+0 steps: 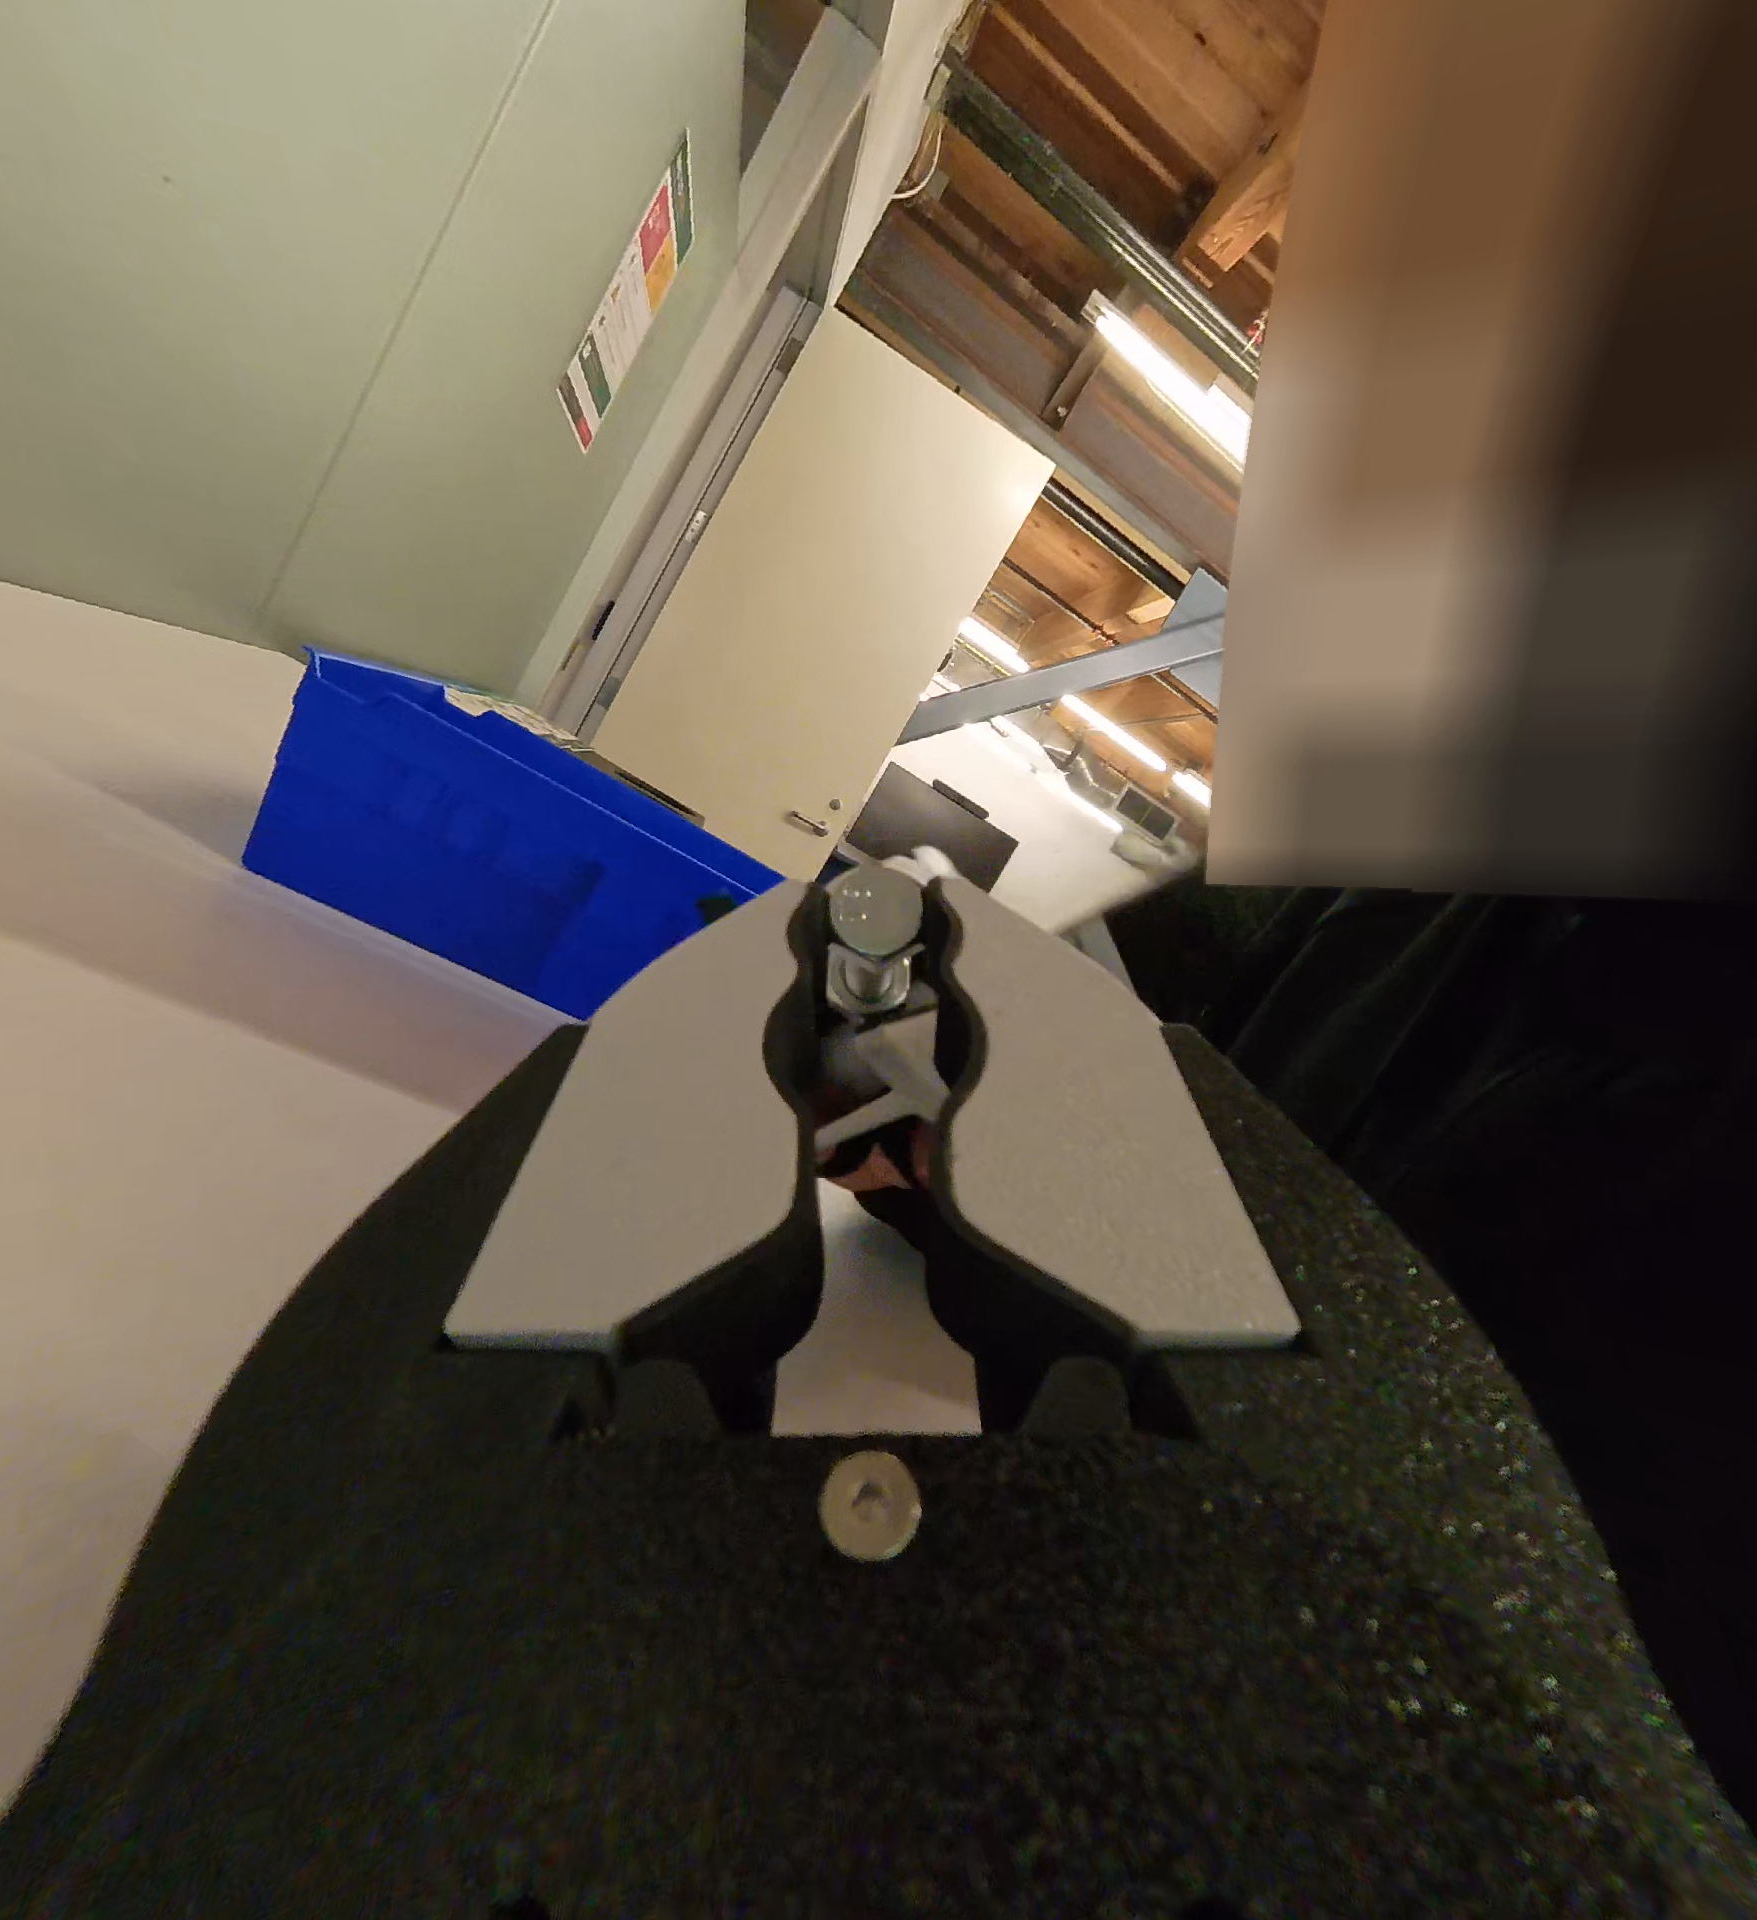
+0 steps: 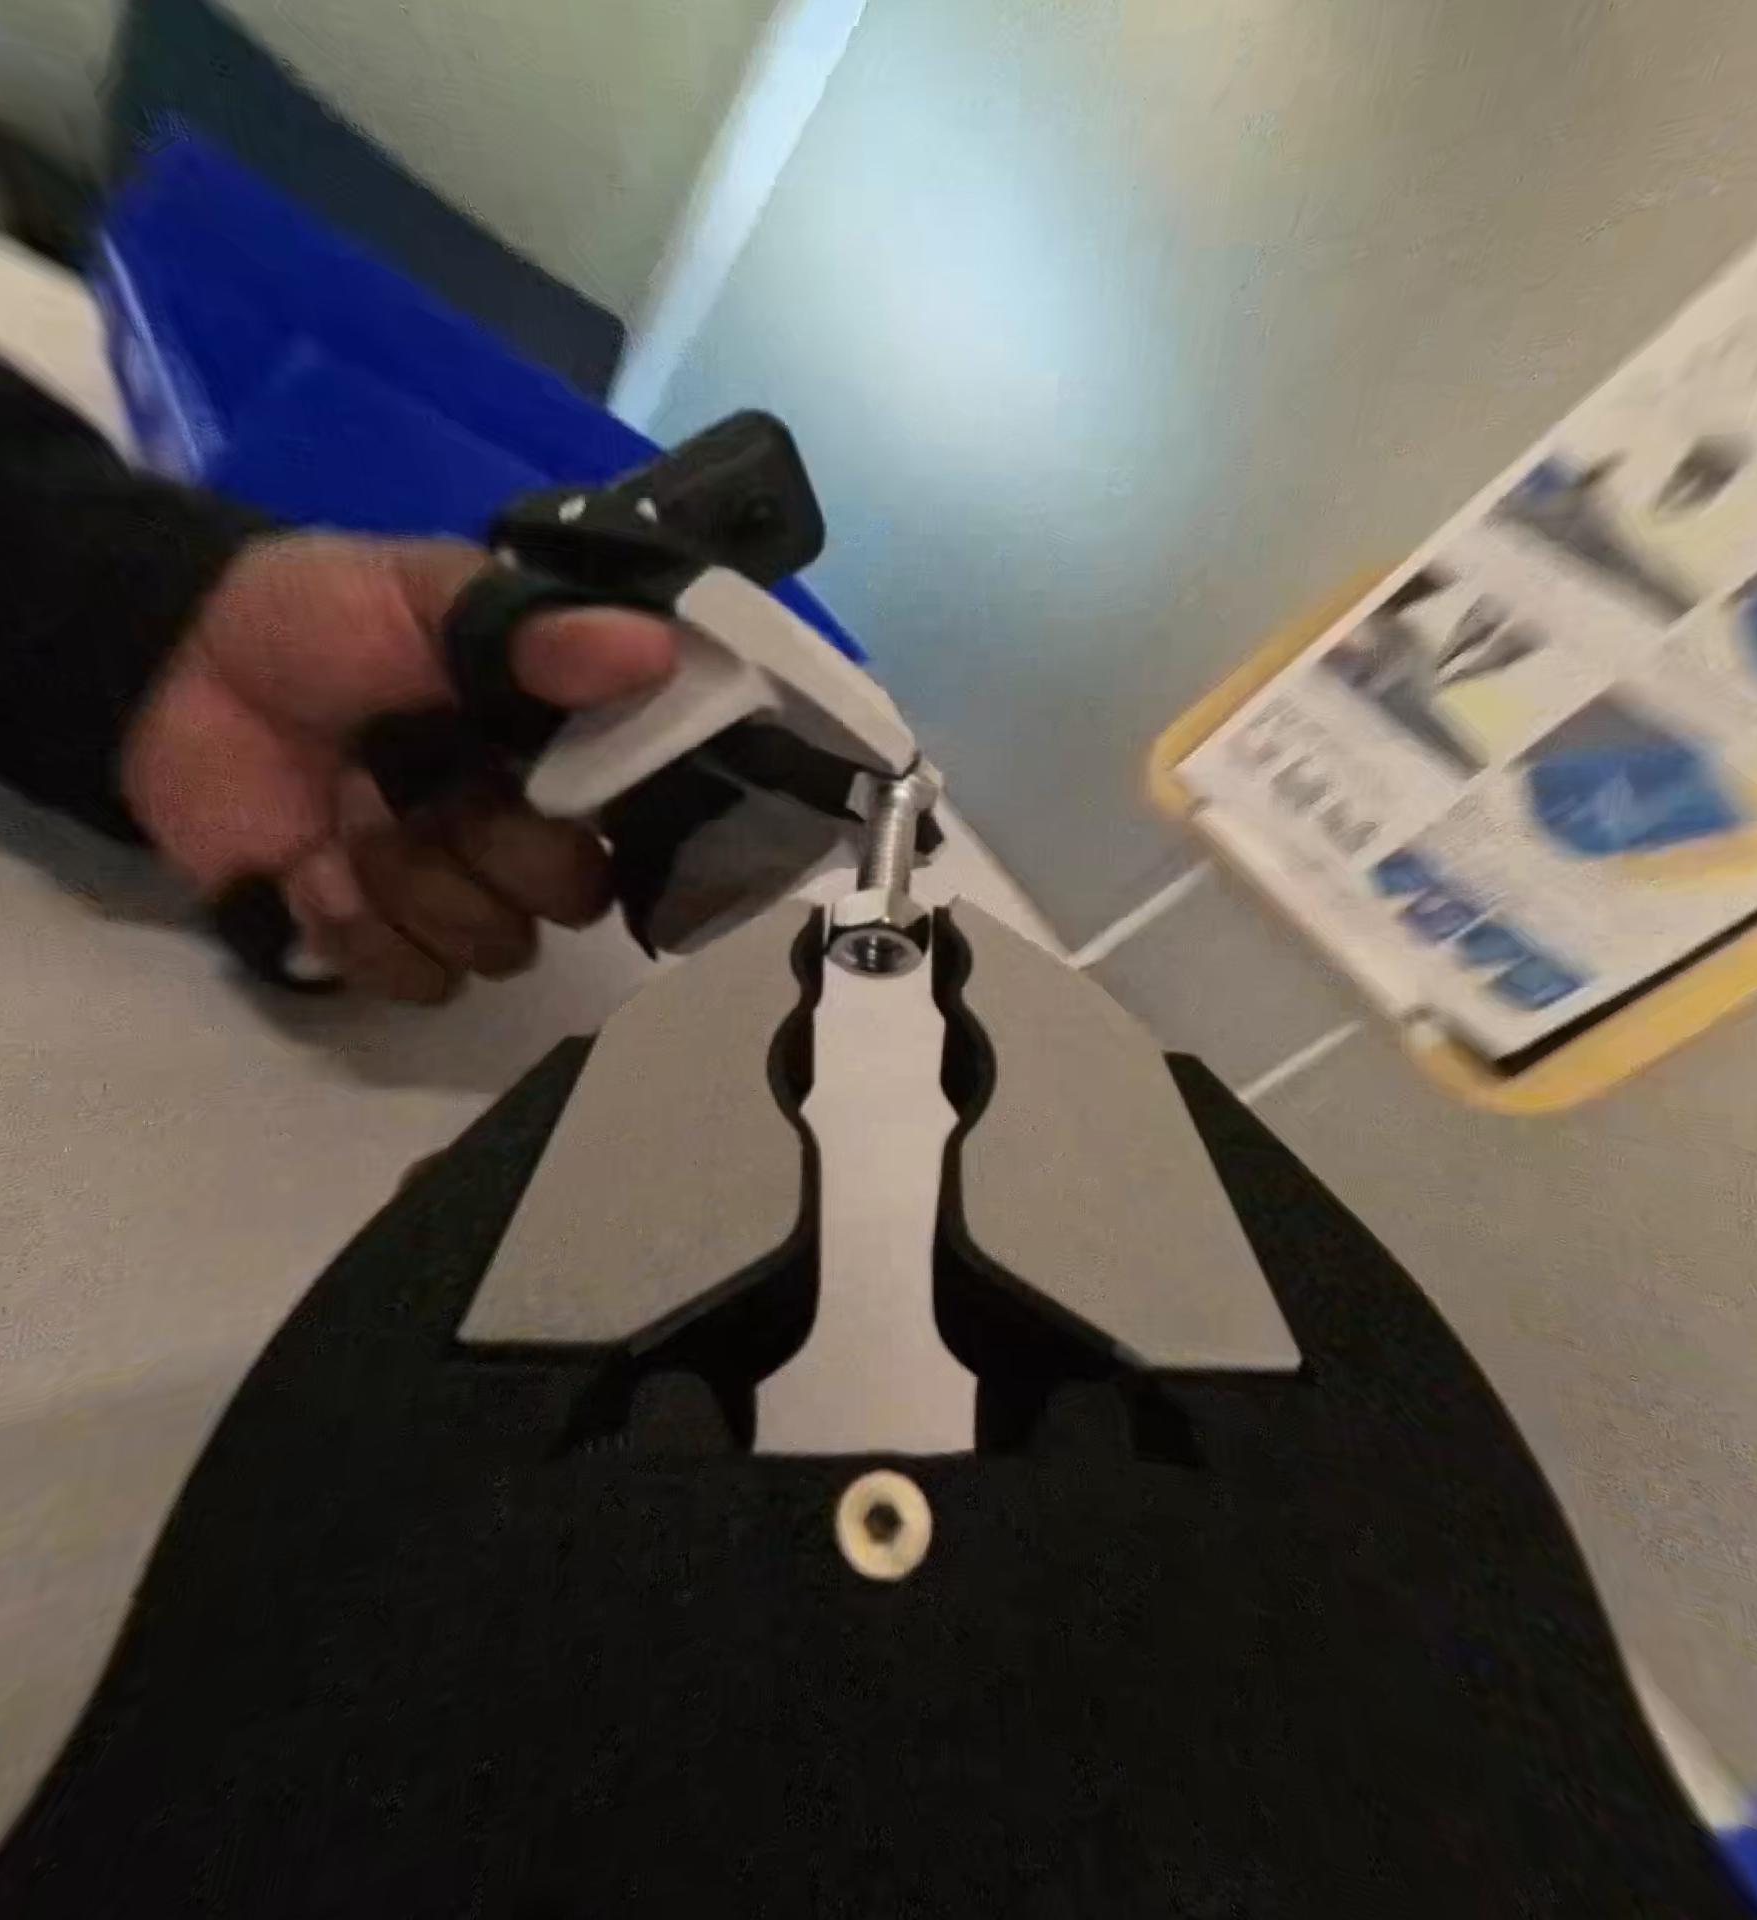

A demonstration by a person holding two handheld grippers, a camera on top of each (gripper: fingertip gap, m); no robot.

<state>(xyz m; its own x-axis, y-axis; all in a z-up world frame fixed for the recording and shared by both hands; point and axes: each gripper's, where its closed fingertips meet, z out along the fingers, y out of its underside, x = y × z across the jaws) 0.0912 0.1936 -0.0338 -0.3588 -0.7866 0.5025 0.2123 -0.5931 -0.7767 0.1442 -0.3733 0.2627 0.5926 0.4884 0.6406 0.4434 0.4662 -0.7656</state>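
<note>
My left tongs point(image 1: 872, 925) are clenched on the head of a silver bolt point(image 1: 868, 912), and my right tongs point(image 2: 872, 940) grip a silver nut point(image 2: 871, 942) sitting on the end of that bolt's thread. Both are raised above the white worktop point(image 1: 74, 1039), with a blue bin point(image 1: 458, 831) standing behind.
</note>
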